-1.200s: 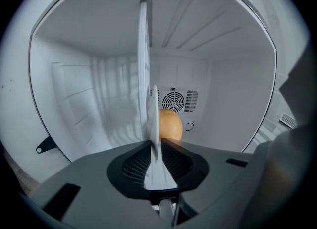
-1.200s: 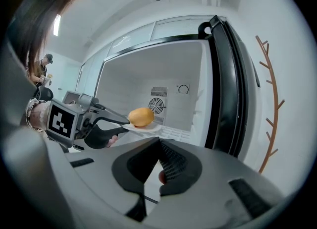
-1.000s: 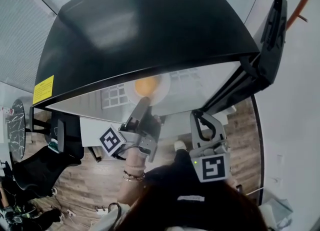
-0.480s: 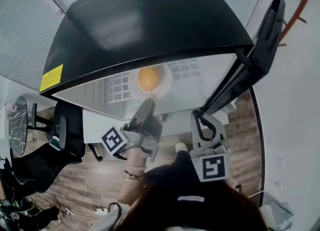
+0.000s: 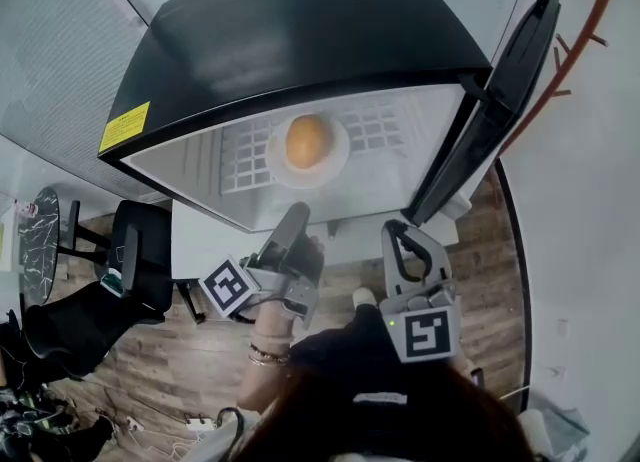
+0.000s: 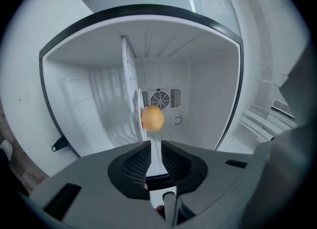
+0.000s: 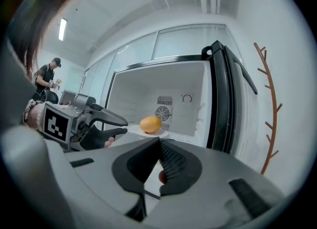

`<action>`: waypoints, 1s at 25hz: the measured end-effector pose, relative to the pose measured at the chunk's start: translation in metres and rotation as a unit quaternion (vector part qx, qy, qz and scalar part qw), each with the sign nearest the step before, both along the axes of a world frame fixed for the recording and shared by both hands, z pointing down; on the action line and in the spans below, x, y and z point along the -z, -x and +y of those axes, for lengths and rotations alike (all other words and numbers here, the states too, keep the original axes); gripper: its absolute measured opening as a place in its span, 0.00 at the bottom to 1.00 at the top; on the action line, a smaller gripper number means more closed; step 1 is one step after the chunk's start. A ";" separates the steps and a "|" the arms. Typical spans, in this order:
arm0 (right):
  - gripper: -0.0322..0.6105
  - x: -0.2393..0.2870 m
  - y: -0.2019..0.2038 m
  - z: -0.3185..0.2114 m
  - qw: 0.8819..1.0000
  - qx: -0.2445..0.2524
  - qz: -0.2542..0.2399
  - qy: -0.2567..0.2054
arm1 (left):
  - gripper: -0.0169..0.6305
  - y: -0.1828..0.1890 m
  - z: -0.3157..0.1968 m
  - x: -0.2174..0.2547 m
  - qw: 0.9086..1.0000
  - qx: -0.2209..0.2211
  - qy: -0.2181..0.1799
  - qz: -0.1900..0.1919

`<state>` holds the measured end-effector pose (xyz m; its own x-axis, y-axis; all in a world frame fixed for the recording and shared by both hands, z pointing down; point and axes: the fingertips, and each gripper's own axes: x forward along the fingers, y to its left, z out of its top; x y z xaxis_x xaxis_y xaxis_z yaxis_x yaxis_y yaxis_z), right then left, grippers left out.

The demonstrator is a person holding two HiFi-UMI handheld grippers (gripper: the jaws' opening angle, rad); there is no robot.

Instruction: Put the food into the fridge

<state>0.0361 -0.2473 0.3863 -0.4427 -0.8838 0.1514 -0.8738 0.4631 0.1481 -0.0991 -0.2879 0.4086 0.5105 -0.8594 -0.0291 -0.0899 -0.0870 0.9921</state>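
An orange fruit (image 5: 307,141) lies on a white plate (image 5: 336,157) that rests on the wire shelf (image 5: 238,165) inside the open black fridge (image 5: 300,40). The same fruit (image 6: 152,118) shows in the left gripper view, with a fan grille behind it. My left gripper (image 5: 296,213) hovers just outside the fridge opening, short of the plate, its jaws slightly apart and empty. My right gripper (image 5: 398,231) is held lower and to the right, in front of the fridge, shut with nothing in it. In the right gripper view the fruit (image 7: 150,124) sits beyond the left gripper (image 7: 125,126).
The fridge door (image 5: 512,80) stands open at the right. A black office chair (image 5: 130,270) and a round dark table (image 5: 35,240) stand on the wood floor at the left. A brown branch-shaped stand (image 7: 270,119) is beside the door. A person (image 7: 47,77) stands far off.
My left gripper has pulled back from the plate's front edge, leaving plate and fruit on the shelf. The head view has shifted, showing more of the fridge interior. The right gripper stays put.
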 end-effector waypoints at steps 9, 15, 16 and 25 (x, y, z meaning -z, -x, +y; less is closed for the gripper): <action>0.05 0.002 0.017 0.027 1.000 0.022 0.001 -0.004 | 0.03 0.001 0.036 0.023 0.996 -0.013 -0.061 -0.070; 0.05 0.007 0.031 0.049 0.999 0.036 0.000 -0.007 | 0.02 0.007 0.065 0.033 0.988 -0.018 -0.092 -0.126; 0.05 0.008 0.034 0.053 0.999 0.038 0.001 -0.009 | 0.02 0.008 0.071 0.036 0.984 -0.018 -0.101 -0.142; 0.05 0.017 0.040 0.094 0.999 0.012 -0.051 0.014 | 0.02 0.015 0.126 0.048 0.951 -0.048 -0.145 -0.270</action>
<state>-0.0041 -0.1535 0.3688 -0.4780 -0.8689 0.1285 -0.8724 0.4867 0.0459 -0.1142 -0.1621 0.3607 0.5942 -0.8038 0.0305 -0.5565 -0.3834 0.7371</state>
